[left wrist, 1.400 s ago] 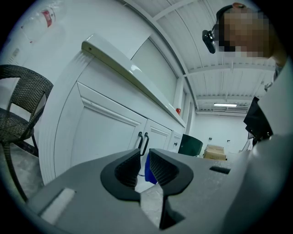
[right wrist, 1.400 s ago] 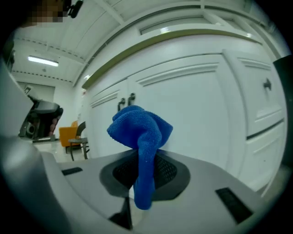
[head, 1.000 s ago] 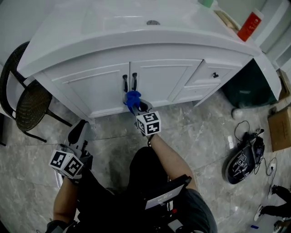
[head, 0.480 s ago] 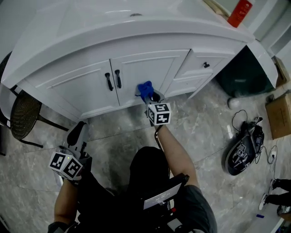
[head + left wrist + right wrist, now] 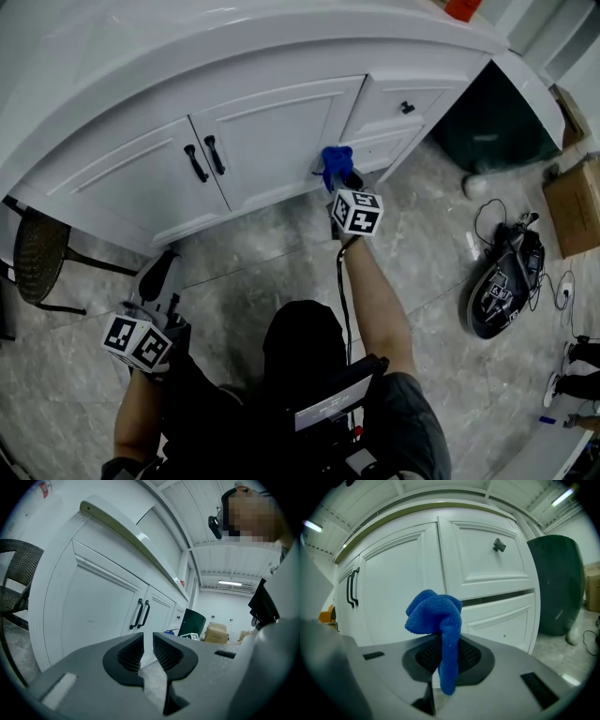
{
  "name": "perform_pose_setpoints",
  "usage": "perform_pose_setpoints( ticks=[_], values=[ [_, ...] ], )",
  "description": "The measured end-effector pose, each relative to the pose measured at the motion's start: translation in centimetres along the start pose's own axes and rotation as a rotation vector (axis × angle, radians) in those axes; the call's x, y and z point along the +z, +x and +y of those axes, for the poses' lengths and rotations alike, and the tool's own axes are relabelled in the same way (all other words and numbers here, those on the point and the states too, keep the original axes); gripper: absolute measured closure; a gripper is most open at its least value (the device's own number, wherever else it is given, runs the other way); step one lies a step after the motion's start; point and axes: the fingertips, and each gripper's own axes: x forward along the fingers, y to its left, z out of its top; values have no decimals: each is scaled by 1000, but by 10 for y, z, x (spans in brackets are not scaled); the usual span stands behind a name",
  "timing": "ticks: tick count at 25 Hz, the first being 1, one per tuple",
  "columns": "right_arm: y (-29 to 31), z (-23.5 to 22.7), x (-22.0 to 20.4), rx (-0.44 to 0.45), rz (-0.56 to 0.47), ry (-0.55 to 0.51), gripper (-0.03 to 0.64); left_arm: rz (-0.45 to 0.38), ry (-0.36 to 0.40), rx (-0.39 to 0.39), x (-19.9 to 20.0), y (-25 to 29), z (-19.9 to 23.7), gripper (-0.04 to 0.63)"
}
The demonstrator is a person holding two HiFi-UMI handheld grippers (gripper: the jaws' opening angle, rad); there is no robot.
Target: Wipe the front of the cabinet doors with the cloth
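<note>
The white cabinet has two doors with black handles at their meeting edge. My right gripper is shut on a bunched blue cloth, held low against the right door's right edge beside the drawers. In the right gripper view the cloth sticks up from the right gripper, in front of the seam between door and drawers. My left gripper hangs low over the floor, away from the cabinet. In its own view the left gripper is shut with nothing in it.
A dark wicker chair stands left of the cabinet. A dark green bin sits right of the drawers. On the floor at right lie a black helmet-like object with cables and a cardboard box.
My right gripper has carried the cloth rightward along the cabinet front, from by the door handles to the right door's edge near the drawers. The left gripper has stayed put.
</note>
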Motion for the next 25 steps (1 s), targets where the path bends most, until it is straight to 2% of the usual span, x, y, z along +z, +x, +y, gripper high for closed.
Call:
perform_pose_setpoints(
  ticks=[3, 7, 14, 17, 20, 25],
  values=[
    [-8, 11, 3, 25, -16, 3, 565, -11, -17, 5, 1, -1, 4, 532],
    [-28, 58, 1, 120, -39, -49, 565, -22, -32, 15, 1, -9, 8, 532],
    [-41, 199, -11, 449, -45, -116, 565, -32, -51, 72, 0, -30, 33, 532],
    [-40, 246, -24, 558, -34, -153, 565, -37, -49, 98, 0, -41, 46, 532],
    [-31, 274, -43, 607, -14, -157, 565, -35, -57, 130, 0, -50, 56, 532],
    [3, 290, -65, 610, 15, -152, 565, -30, -52, 175, 0, -60, 70, 532]
  ],
)
